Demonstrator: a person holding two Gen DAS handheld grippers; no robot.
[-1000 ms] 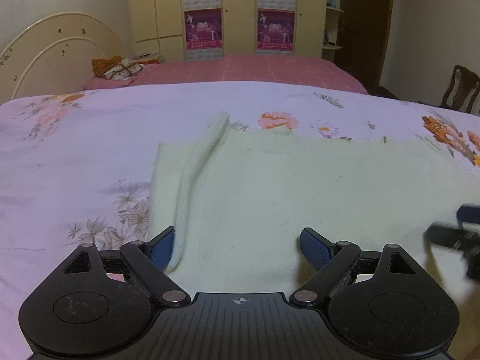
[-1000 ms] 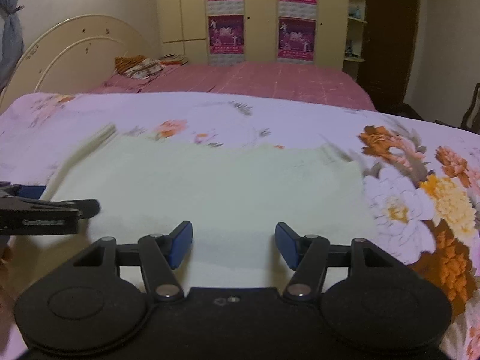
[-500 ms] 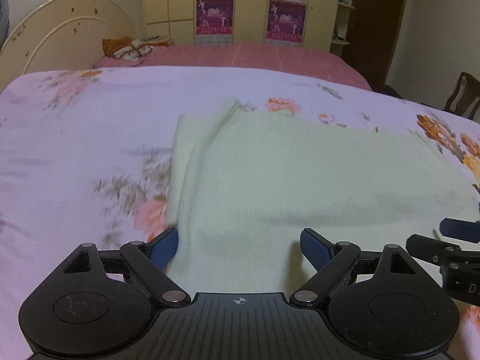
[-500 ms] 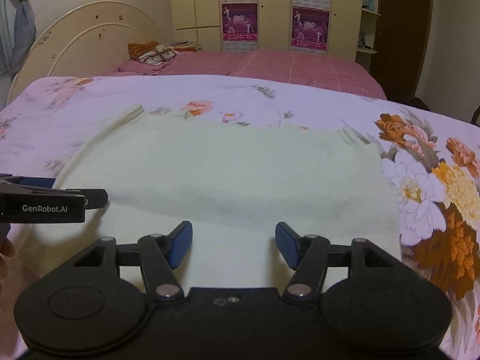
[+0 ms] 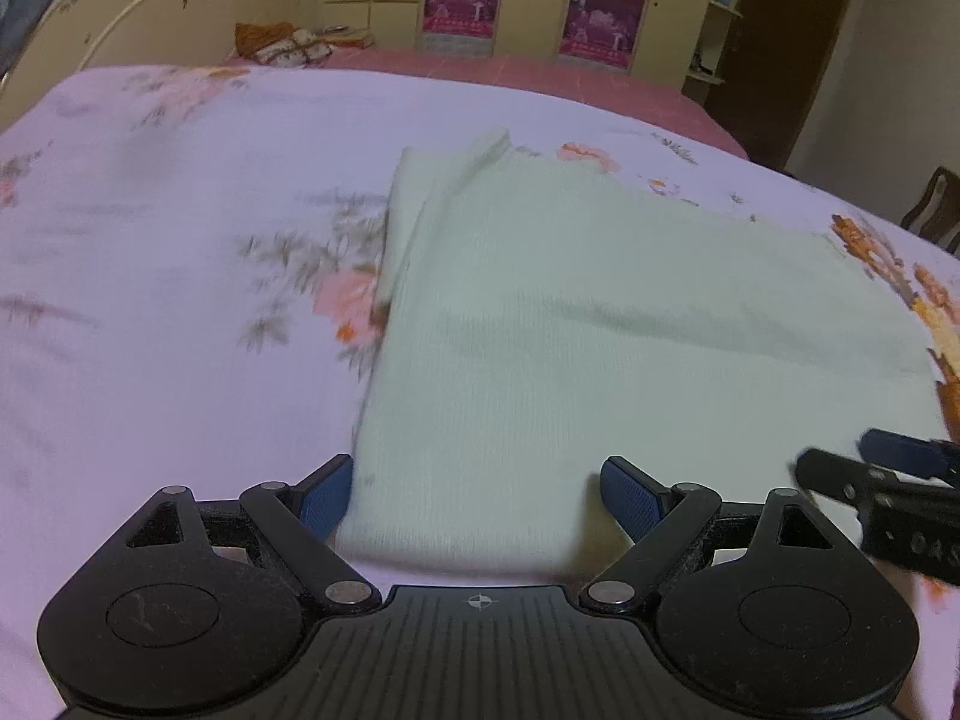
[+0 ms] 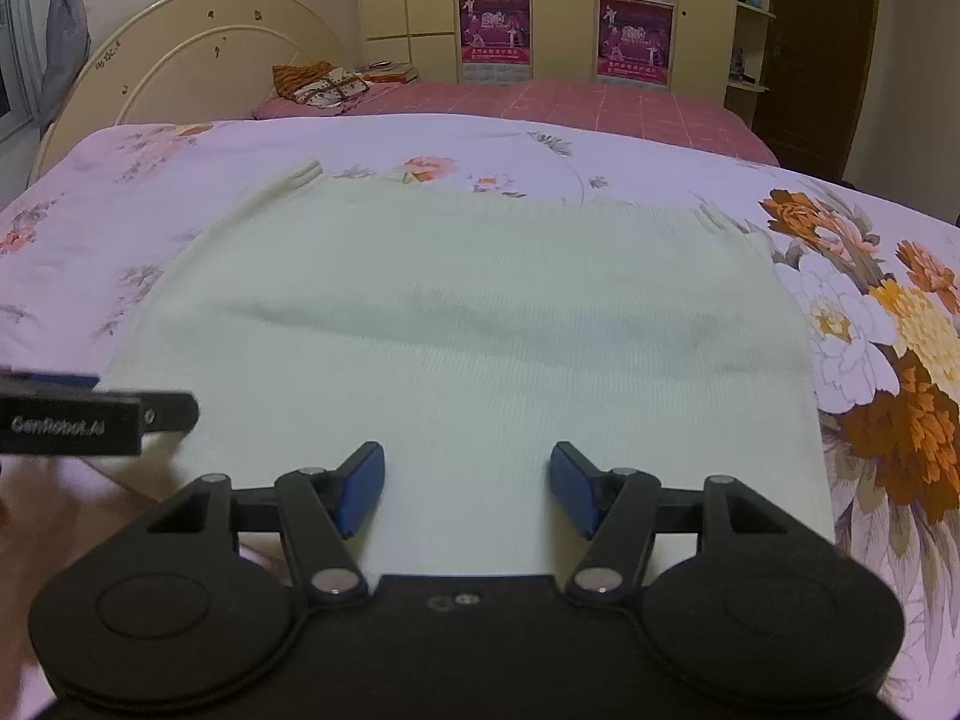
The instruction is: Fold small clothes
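Note:
A pale green knit garment [image 5: 600, 324] [image 6: 468, 324] lies flat on the floral bedspread, one sleeve folded along its left side. My left gripper [image 5: 477, 495] stands open over the garment's near left corner, nothing pressed between its blue pads. My right gripper [image 6: 467, 489] is open too, above the near edge towards the right side, its pads clear of the cloth. The right gripper's tip [image 5: 888, 468] shows at the right edge of the left wrist view. The left gripper's finger [image 6: 102, 417] shows at the left edge of the right wrist view.
The lilac floral bedspread [image 5: 180, 240] [image 6: 870, 330] spreads around the garment. Behind it is a pink bed [image 6: 570, 99] with a cushion [image 6: 318, 84], a cream headboard [image 6: 198, 60] and wardrobes with posters. A chair [image 5: 936, 204] stands far right.
Both grippers have drawn back towards the garment's near edge, the left one also sliding left towards the corner. The garment itself lies as before. Neither jaw has changed its width.

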